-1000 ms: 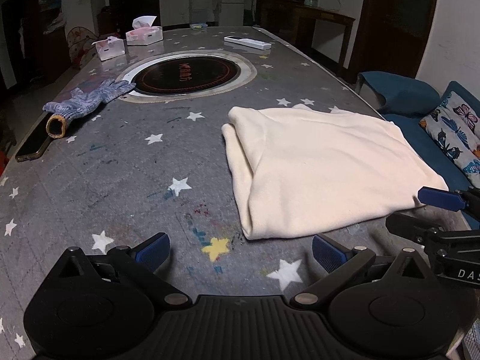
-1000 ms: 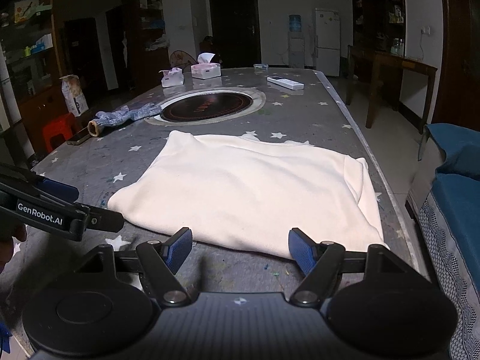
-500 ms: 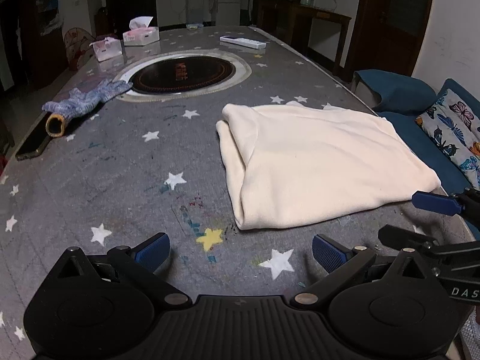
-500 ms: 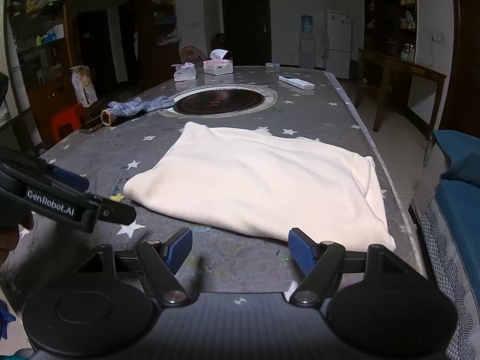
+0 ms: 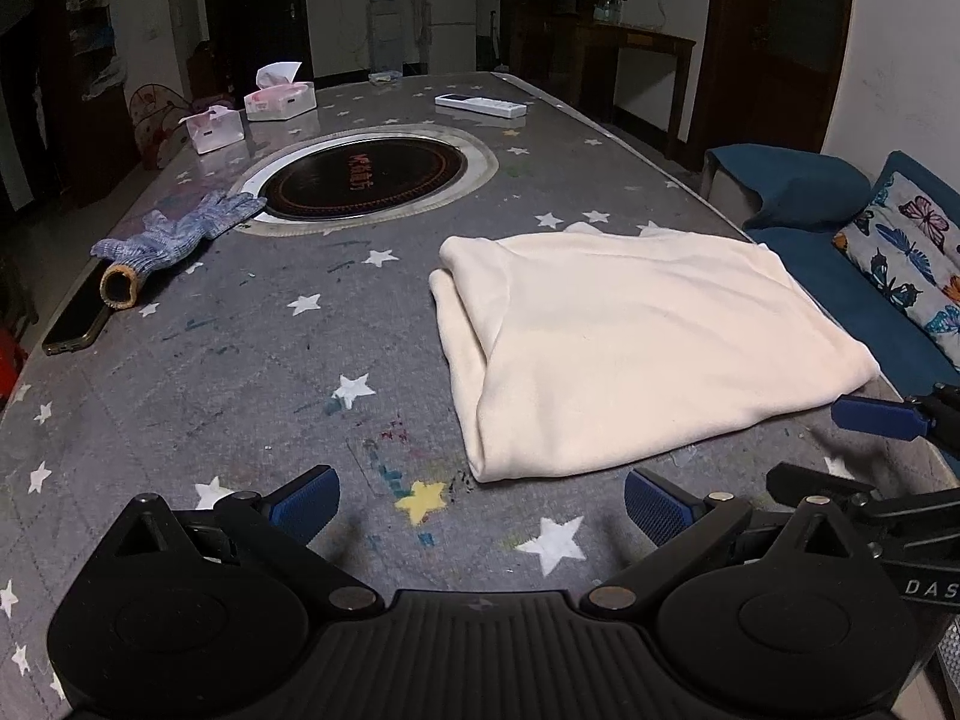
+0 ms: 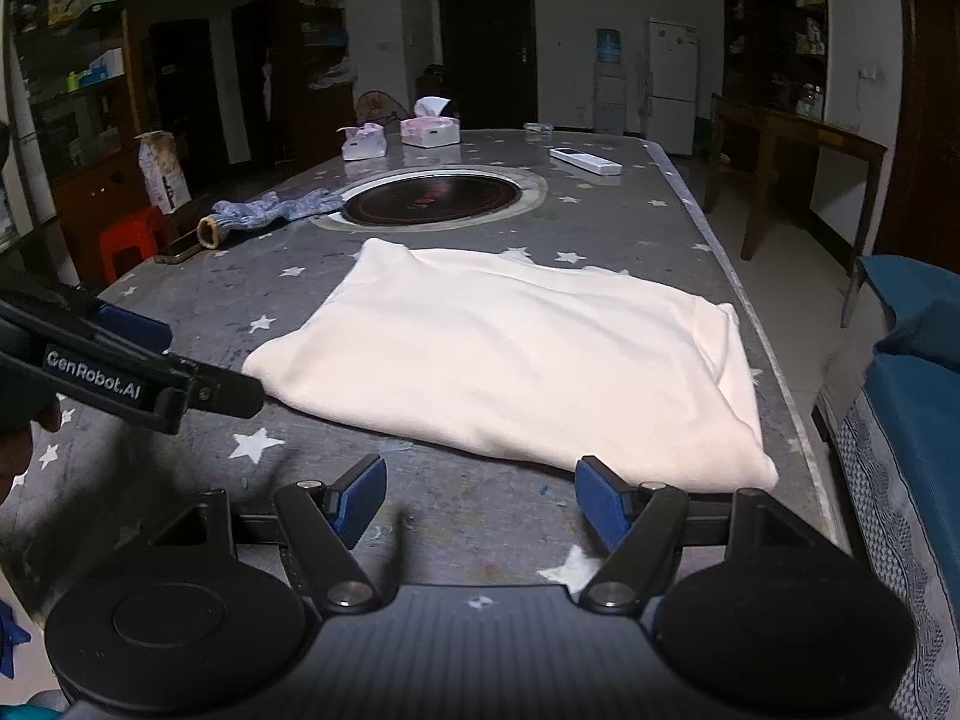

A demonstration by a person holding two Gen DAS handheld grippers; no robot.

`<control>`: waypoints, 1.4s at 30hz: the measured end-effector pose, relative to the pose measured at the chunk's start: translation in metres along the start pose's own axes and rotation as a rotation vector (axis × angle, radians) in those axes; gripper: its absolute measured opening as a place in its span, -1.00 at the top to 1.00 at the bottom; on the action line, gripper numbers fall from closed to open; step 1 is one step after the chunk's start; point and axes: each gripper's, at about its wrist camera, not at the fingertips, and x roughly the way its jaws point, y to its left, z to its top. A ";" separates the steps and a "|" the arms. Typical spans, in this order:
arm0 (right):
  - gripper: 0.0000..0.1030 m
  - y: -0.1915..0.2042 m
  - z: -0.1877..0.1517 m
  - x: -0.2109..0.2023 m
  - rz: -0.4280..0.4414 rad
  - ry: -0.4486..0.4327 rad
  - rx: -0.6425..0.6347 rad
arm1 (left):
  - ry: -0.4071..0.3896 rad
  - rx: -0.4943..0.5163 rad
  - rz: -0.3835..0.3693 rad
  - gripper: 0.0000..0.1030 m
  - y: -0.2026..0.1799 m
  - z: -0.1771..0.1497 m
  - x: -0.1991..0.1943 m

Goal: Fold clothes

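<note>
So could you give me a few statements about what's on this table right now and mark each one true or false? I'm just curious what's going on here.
1. The cream garment lies folded on the star-patterned table. True.
2. The left gripper is clamped on the garment. False: its jaws are open, short of the cloth's near edge, holding nothing.
3. A blue knitted glove lies beside the round black hotplate. True.
4. The right gripper holds the white remote. False: it is open and empty; the remote lies at the far end of the table.
5. Two tissue boxes stand beyond the hotplate. True.
</note>
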 end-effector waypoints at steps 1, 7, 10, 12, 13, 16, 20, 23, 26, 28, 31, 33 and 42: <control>-0.38 -0.001 0.000 -0.001 -0.001 -0.001 0.001 | 0.002 0.001 0.003 -1.00 -0.001 0.000 0.000; -0.38 0.000 -0.001 -0.003 0.000 -0.007 -0.003 | -0.006 0.001 0.000 -1.00 -0.004 0.000 -0.004; -0.38 0.001 -0.001 -0.004 0.003 -0.011 -0.004 | -0.005 0.008 0.007 -1.00 -0.006 0.000 -0.005; -0.39 0.001 0.001 -0.005 0.003 -0.014 -0.004 | -0.005 0.012 0.012 -1.00 -0.007 -0.001 -0.005; -0.39 0.002 0.002 -0.005 0.003 -0.016 -0.003 | -0.005 0.014 0.014 -1.00 -0.007 -0.001 -0.006; -0.39 0.002 0.002 -0.006 0.003 -0.021 -0.001 | -0.005 0.020 0.020 -1.00 -0.009 -0.002 -0.006; -0.43 0.001 0.003 -0.007 0.003 -0.027 0.006 | -0.004 0.029 0.029 -1.00 -0.011 -0.003 -0.008; -0.48 0.001 0.002 -0.008 -0.001 -0.026 0.013 | -0.005 0.033 0.035 -1.00 -0.012 -0.004 -0.009; -0.56 0.002 0.001 -0.009 -0.006 -0.029 0.014 | -0.008 0.033 0.038 -1.00 -0.012 -0.005 -0.009; -0.58 0.002 0.001 -0.011 -0.010 -0.032 0.013 | -0.010 0.033 0.038 -1.00 -0.013 -0.006 -0.010; -0.61 0.002 0.001 -0.014 -0.013 -0.036 0.013 | -0.015 0.035 0.039 -1.00 -0.014 -0.007 -0.012; -0.62 0.002 0.000 -0.015 -0.013 -0.038 0.013 | -0.018 0.038 0.035 -1.00 -0.014 -0.007 -0.014; -0.66 0.004 -0.001 -0.022 -0.017 -0.049 0.015 | -0.037 0.044 0.034 -1.00 -0.017 -0.011 -0.022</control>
